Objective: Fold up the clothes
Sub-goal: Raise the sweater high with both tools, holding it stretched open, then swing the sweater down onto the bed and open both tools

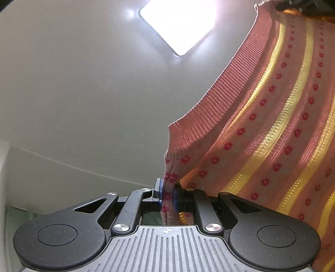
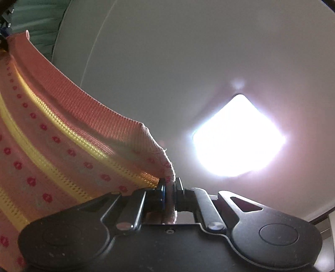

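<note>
A pink knit garment (image 1: 261,129) with yellow stripes, red dots and a ribbed hem is held up in the air between both grippers. My left gripper (image 1: 167,194) is shut on one corner of it, and the cloth stretches away to the upper right. In the right wrist view the same garment (image 2: 52,150) hangs to the left, and my right gripper (image 2: 170,194) is shut on its other corner. Both cameras point upward, so the lower part of the garment is hidden.
Overhead is a white ceiling with a bright square light panel (image 1: 180,23), which also appears in the right wrist view as a light panel (image 2: 238,138). A green curtain-like surface (image 2: 37,25) shows at the upper left. A dark object (image 1: 305,8) sits at the garment's far end.
</note>
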Motion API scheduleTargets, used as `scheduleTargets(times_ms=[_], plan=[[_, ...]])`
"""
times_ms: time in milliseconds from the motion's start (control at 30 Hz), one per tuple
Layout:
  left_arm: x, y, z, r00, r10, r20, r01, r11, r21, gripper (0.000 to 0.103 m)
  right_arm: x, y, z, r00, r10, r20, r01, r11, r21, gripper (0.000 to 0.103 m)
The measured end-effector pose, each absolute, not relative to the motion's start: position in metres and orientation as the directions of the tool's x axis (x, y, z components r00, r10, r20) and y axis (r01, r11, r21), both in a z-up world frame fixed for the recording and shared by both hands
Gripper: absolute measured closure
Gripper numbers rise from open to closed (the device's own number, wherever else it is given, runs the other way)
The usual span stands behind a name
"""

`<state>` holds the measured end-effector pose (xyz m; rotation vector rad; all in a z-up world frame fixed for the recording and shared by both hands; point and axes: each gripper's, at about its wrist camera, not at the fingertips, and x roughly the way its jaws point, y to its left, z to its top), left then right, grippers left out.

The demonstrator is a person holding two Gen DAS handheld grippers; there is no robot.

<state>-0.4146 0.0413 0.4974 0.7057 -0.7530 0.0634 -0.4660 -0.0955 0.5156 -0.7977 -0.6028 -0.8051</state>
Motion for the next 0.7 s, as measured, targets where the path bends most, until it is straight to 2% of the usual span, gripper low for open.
scheduleTargets(times_ms=[67,300,400,500,700], plan=[[-0.394,0.031,0.493,0.783,-0.218,0.583,-0.228,0.770,0.595,0.094,-0.430,-0.114,0.509,0.622,-0.423,0.659,0.775,0.454,-0.440,0.095],[-0.271,-0.015,0.439,0.935,-0.247,0.254,-0.024,0.672,0.741,0.093,-0.279,-0.180,0.442,0.800,-0.495,0.339,0.584,0.512,-0.630,0.095],[-0.214,-0.037,0.418,0.964,-0.221,0.145,0.019,0.607,0.794,0.093,-0.220,-0.198,0.432,0.800,-0.520,0.300,0.565,0.486,-0.667,0.095],[-0.175,-0.049,0.432,0.976,-0.182,0.118,0.021,0.620,0.784,0.093,-0.177,-0.212,0.439,0.785,-0.537,0.310,0.580,0.459,-0.673,0.095],[-0.180,-0.050,0.456,0.948,-0.172,0.269,-0.107,0.623,0.775,0.093,-0.182,-0.202,0.465,0.722,-0.510,0.468,0.673,0.358,-0.647,0.095]])
